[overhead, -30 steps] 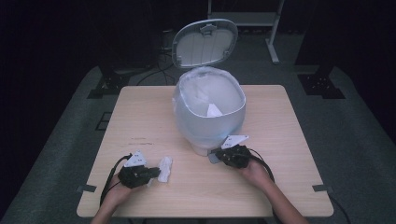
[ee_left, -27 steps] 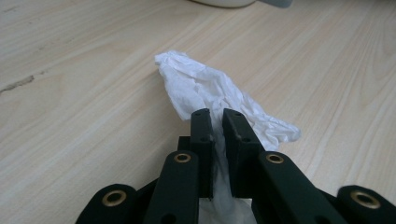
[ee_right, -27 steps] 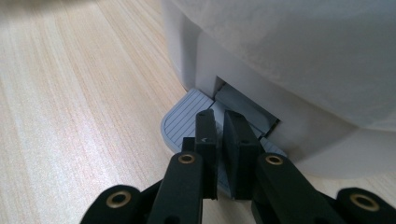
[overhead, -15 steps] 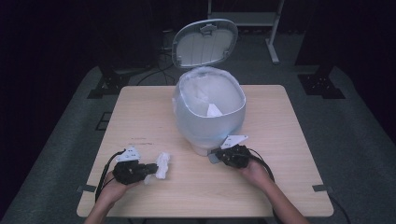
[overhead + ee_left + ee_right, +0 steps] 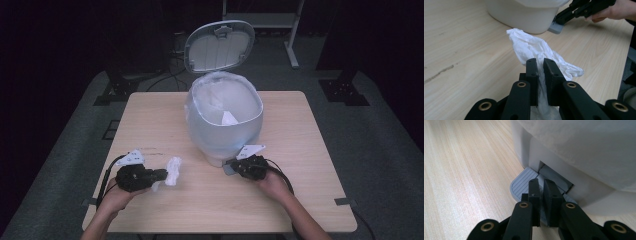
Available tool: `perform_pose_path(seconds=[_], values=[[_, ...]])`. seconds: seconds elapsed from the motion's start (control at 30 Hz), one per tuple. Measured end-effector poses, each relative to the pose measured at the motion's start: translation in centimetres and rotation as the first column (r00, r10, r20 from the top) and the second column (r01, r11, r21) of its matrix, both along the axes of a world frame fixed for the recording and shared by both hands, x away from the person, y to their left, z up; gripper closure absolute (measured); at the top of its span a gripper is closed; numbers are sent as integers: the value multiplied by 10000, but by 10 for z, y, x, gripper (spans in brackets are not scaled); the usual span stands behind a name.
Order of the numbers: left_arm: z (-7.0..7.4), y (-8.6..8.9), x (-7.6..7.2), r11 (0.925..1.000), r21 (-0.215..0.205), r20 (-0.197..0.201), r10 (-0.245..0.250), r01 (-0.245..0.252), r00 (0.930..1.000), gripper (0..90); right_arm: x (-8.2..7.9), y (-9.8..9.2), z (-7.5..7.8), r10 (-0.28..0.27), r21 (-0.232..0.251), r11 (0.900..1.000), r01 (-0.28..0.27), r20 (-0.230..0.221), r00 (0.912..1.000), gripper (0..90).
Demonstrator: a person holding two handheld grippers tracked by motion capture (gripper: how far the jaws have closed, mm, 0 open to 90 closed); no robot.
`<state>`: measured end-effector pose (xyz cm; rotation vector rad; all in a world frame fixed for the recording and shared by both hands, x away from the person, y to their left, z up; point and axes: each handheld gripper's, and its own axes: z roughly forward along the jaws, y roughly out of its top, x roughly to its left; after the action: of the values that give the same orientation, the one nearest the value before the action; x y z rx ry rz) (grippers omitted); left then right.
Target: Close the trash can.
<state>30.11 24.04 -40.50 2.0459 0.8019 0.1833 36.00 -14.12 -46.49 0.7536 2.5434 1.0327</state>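
— High view first: what are you counting on the light wooden desk (image 5: 300, 200)?

— One rounded white pedal bin (image 5: 223, 131) lined with a translucent plastic bag, its single lid (image 5: 218, 46) standing open at the back. One crumpled white tissue (image 5: 173, 170). Two black grippers, one in each of the person's hands.

— Where is the tissue sitting?

— The left gripper (image 5: 161, 174) is pinching it near the desk's front left, well apart from the bin. In the left gripper view the jaws are standing narrow with the tissue (image 5: 534, 50) clamped between them, most of it spilling out ahead of the tips.

— And the other one?

— The right gripper (image 5: 231, 166) is resting at the bin's foot. The right gripper view is showing its jaws drawn nearly together with nothing between them, tips lying over the one grey ribbed pedal (image 5: 521, 183) that is sticking out from the bin's base.

— Anything inside the bin?

— One small pale scrap (image 5: 229, 118) is lying in the bag.

— Any brand or writing?

— None that I can read on the bin, lid or grippers.
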Motion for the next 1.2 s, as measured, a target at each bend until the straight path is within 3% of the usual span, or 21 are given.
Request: perform_pose_path(seconds=[0.67,1.2], values=[[50,-4,1,9990,-163,240,-414,418,9989,826,0,-1,0,-24,60,10000,25,-41,10000,840],[96,-18,8,9957,-313,751,-847,873,9936,826,1,-1,0,-12,75,10000,12,-25,10000,840]])
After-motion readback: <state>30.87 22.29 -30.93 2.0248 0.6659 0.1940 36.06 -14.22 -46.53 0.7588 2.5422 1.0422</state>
